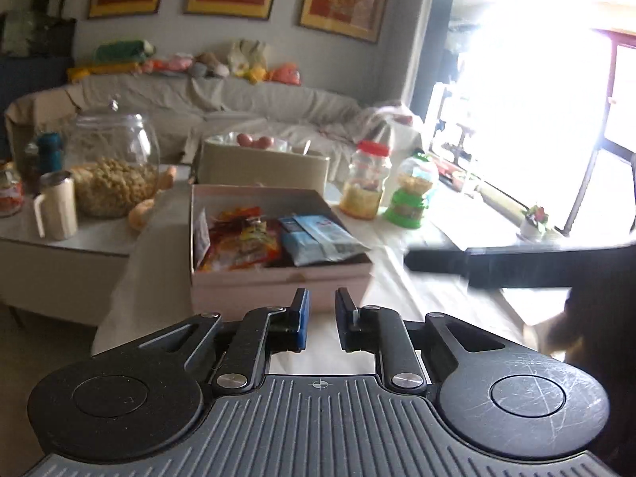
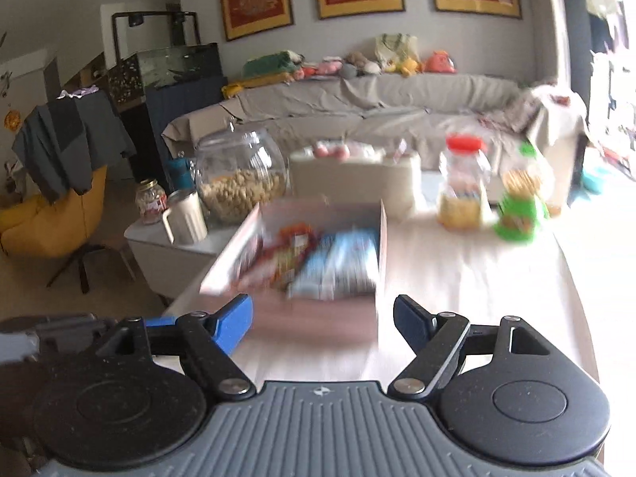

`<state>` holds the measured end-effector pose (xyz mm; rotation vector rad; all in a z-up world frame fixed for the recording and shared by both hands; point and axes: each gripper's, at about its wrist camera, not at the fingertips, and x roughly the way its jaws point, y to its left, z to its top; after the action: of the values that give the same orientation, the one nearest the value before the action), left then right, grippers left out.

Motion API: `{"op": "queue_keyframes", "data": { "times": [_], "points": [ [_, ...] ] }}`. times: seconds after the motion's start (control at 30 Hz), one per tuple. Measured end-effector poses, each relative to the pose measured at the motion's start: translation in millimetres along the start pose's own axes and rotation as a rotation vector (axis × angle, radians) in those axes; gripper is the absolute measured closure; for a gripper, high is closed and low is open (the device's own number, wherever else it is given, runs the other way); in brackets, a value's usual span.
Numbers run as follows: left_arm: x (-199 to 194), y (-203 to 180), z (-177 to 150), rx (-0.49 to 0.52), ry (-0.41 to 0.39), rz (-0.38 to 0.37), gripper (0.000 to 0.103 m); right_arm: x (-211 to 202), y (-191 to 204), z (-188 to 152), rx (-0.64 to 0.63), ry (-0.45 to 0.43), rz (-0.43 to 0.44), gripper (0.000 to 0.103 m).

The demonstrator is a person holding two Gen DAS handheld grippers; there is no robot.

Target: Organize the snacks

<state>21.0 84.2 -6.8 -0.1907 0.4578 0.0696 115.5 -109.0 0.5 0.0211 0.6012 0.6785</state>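
An open pale cardboard box (image 1: 278, 280) sits on the cloth-covered table and holds red-orange snack packets (image 1: 242, 240) and light blue snack packets (image 1: 318, 238). My left gripper (image 1: 321, 318) hovers just in front of the box's near wall, fingers a narrow gap apart, holding nothing. In the right wrist view the same box (image 2: 306, 318), red-orange packets (image 2: 284, 256) and blue packets (image 2: 342, 264) are motion-blurred. My right gripper (image 2: 322, 322) is wide open and empty, in front of the box. The right gripper's body shows as a dark blurred bar (image 1: 497, 264) in the left wrist view.
A big glass jar of snacks (image 1: 113, 167), a cream mug (image 1: 55, 206) and small jars stand on the side table at left. A red-lidded jar (image 1: 367, 181) and a green candy dispenser (image 1: 413, 190) stand right of the box. A beige box with eggs (image 1: 262, 163) sits behind.
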Motion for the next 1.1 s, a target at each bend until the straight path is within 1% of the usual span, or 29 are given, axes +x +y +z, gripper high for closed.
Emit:
{"op": "queue_keyframes", "data": {
  "times": [0.07,0.1,0.13,0.17,0.23,0.27,0.4,0.47,0.57,1.1],
  "points": [
    [-15,-16,-12,0.021,-0.018,0.053,0.084,-12,-4,-21,0.032,0.02,0.002,0.023],
    [-19,-22,-17,0.021,-0.01,0.073,0.084,-16,-3,-29,0.035,0.026,-0.006,0.023],
    [-22,-26,-20,0.016,0.005,0.077,0.085,-18,-2,-36,0.027,0.035,-0.017,0.023],
    [-26,-30,-22,0.008,0.021,0.066,0.085,-22,1,-44,0.013,0.038,-0.028,0.023],
    [-30,-35,-23,-0.001,0.041,0.047,0.085,-28,6,-51,-0.014,0.029,-0.046,0.023],
    [-33,-37,-24,0.002,0.046,0.053,0.086,-30,9,-53,-0.024,0.017,-0.055,0.023],
    [-39,-46,-27,0.02,0.058,0.086,0.086,-34,8,-53,-0.022,0.008,-0.078,0.022],
    [-44,-49,-31,0.022,0.061,0.105,0.086,-35,7,-55,-0.016,0.012,-0.074,0.022],
    [-41,-47,-31,0.016,0.069,0.123,0.086,-35,7,-56,-0.018,0.016,-0.074,0.022],
    [-39,-50,-33,0.028,0.102,0.12,0.086,-31,8,-59,-0.034,0.038,-0.068,0.022]
  ]
}}
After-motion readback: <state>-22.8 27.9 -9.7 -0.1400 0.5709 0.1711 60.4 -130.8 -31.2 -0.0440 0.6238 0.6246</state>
